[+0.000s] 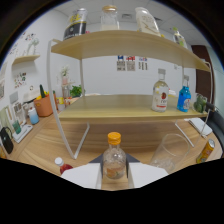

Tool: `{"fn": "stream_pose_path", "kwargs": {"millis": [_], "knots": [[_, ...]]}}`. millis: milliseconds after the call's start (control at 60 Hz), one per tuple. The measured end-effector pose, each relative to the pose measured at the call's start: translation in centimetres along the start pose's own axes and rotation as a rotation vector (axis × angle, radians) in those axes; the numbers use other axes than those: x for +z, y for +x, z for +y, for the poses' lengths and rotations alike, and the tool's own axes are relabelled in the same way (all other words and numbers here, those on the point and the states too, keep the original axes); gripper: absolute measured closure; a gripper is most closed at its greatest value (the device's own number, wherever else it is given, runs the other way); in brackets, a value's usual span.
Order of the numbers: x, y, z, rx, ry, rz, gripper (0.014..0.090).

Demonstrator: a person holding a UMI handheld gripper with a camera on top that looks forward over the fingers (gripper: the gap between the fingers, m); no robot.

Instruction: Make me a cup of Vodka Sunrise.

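A white-walled room holds a wooden counter [47, 137] carrying a two-tier shelf rack [125, 107] on white wire legs. On the lower shelf at about two o'clock stand a clear labelled bottle [160, 92] and a blue bottle [184, 99], probably parked there to keep the counter below free for mixing. More bottles sit along the top shelf at twelve o'clock. A small clear bottle with an orange cap [114, 159] stands between the white fingers of the hand-held gripper [114, 176]; the fingers look close against its sides, but I cannot tell whether they press it or leave a gap. An empty clear cup [169, 151] waits at three o'clock of that bottle, near enough for a short pour. The rack's legs flank this gap, and the lower shelf edge overhangs it, so lifting room looks limited
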Motion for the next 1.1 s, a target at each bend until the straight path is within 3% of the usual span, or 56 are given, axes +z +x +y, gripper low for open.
{"fn": "stream_pose_path", "kwargs": {"millis": [350, 717, 750, 767, 783, 917, 1100], "knots": [[3.3, -0.5, 5.6, 0.018, -0.133, 0.014, 0.07], [1.8, -0.8, 6.8, -0.027, -0.163, -0.004, 0.0674], [1.5, -0.8, 6.9, -0.032, -0.165, -0.008, 0.0604], [1.3, -0.7, 6.8, -0.035, -0.165, -0.007, 0.0527], [1.1, -0.6, 6.7, -0.038, -0.166, -0.007, 0.053], [-1.5, -1.0, 4.2, -0.023, -0.143, -0.045, 0.0215], [-7.2, 0.2, -1.2, -0.02, -0.039, -0.057, 0.0188]]}}
